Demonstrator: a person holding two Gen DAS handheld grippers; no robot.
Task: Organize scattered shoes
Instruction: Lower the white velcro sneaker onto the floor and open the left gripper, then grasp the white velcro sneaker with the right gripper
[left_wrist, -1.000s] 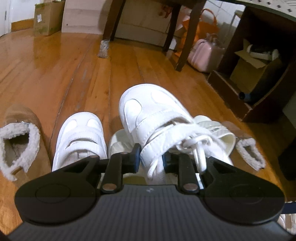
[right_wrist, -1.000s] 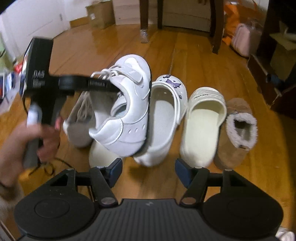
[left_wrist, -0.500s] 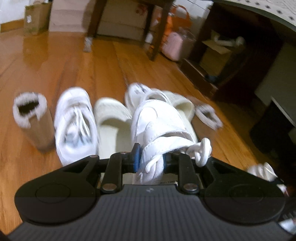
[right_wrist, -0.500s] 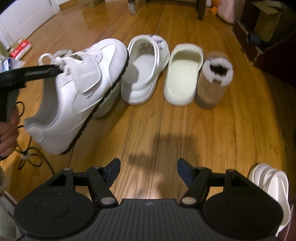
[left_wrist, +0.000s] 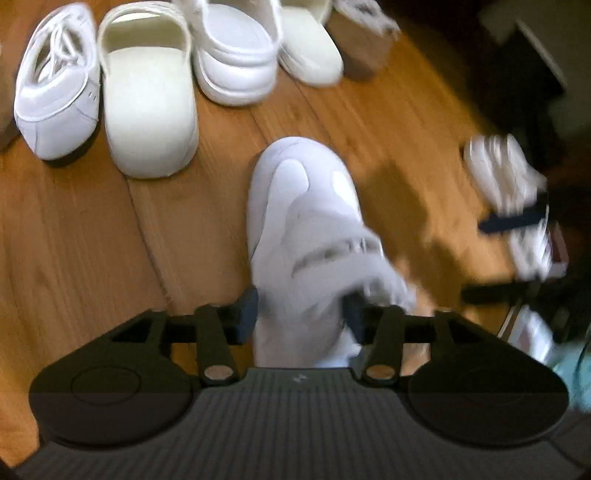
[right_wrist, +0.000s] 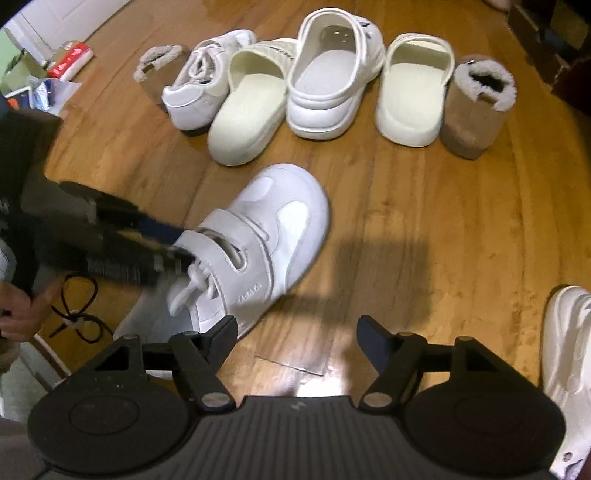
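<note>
Left claw (left_wrist: 301, 314) gripping white strap sneaker (left_wrist: 310, 236) — right claw (right_wrist: 297, 332) open, empty

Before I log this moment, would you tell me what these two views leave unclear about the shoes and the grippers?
- Left gripper grip: in the left wrist view, motion blur hides where its pads meet the white strap sneaker.
- White shoe at the right edge: right wrist view cuts it off; type unclear.
- Left fleece boot: right wrist view, partly hidden behind the laced sneaker.
- Right gripper: open, empty.
</note>
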